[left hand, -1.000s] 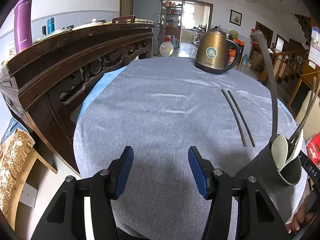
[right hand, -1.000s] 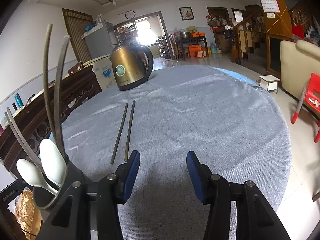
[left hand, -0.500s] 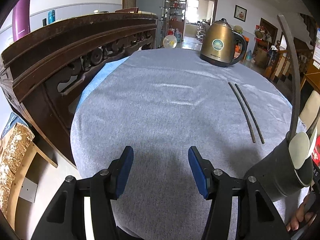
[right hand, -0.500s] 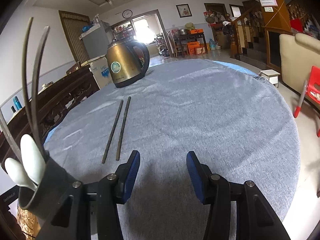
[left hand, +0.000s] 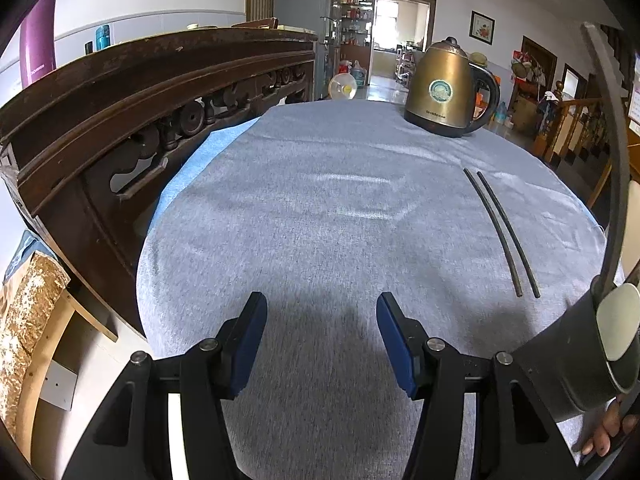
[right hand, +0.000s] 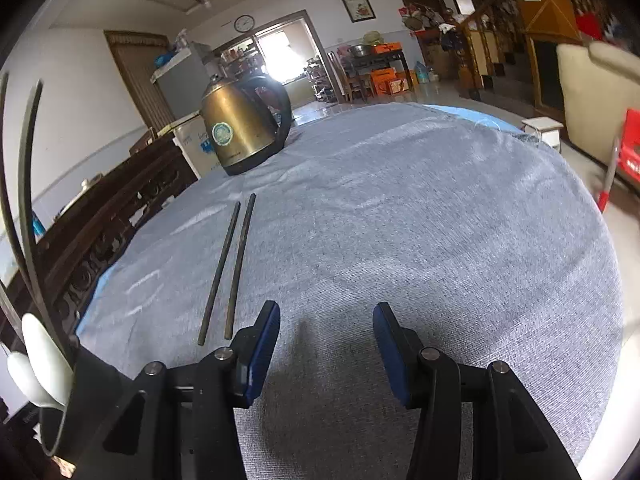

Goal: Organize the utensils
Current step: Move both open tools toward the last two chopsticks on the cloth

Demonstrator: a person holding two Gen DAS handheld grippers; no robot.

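Chopsticks (right hand: 228,268) lie lengthwise just left of the right gripper (right hand: 326,346) — fingers wide apart, empty — nearer than the left gripper (left hand: 320,336), likewise spread and empty.

My grippers' fingers carry matt blue pads (left hand: 250,344) on black plastic frames with small metal screws. Under them the tablecloth (left hand: 328,216) is a grey woven cloth, slightly rough. The two chopsticks (right hand: 228,268) look like dull dark metal, though possibly wood. The kettle (left hand: 444,88) is glossy brass-toned metal. The utensil holder (left hand: 568,360) is matt dark, and the spoon (right hand: 44,356) in it is smooth white. The bench back (left hand: 120,92) is carved, worn dark wood.
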